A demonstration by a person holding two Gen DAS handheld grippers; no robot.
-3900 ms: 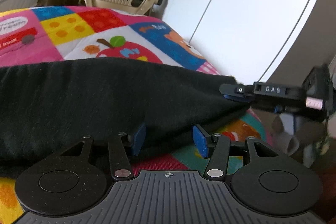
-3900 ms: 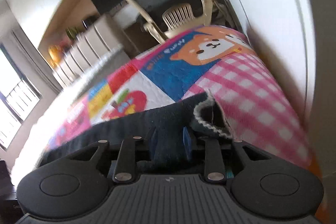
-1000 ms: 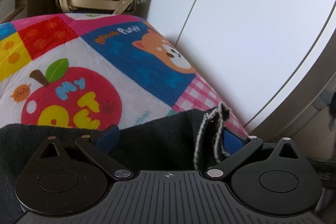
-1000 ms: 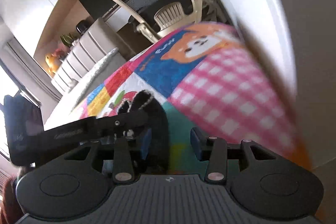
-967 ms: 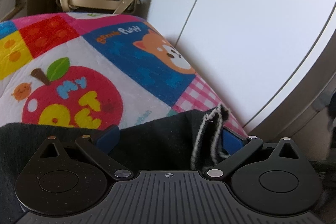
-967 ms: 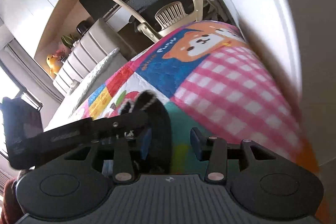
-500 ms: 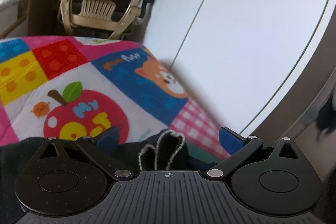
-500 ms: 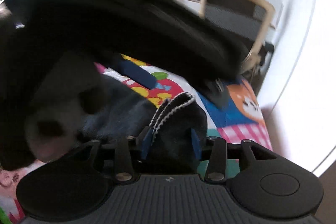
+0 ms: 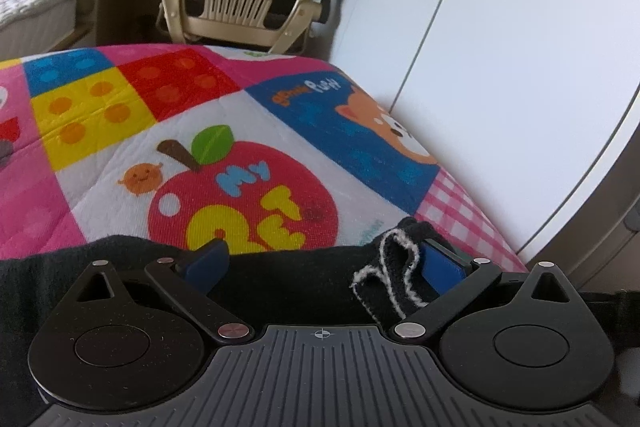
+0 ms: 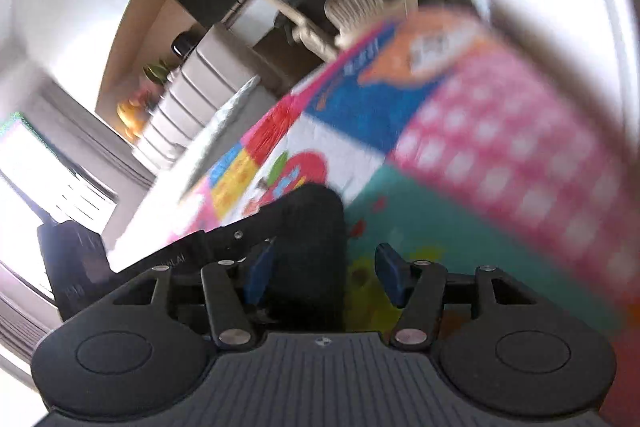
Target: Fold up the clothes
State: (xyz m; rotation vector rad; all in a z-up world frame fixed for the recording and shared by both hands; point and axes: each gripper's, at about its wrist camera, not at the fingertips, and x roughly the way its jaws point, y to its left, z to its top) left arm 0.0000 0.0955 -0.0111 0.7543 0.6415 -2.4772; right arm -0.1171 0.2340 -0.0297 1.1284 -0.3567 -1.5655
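The black knit garment [image 9: 288, 283] lies on the patchwork quilt [image 9: 248, 147], its white-trimmed edge [image 9: 394, 273] between the left gripper's [image 9: 326, 261] spread jaws, while the right gripper [image 10: 324, 273] is opening around dark cloth, so I'd square the edges before letting go.

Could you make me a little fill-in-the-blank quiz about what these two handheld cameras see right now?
1. The dark garment lies on a colourful quilt whose big red picture is an ____.
2. The garment's folded edge is trimmed in ____ stitching.
3. Beyond the quilt stands a beige ____.
4. The left gripper has its blue pads spread ____.

Missing words: apple; white; chair; apart
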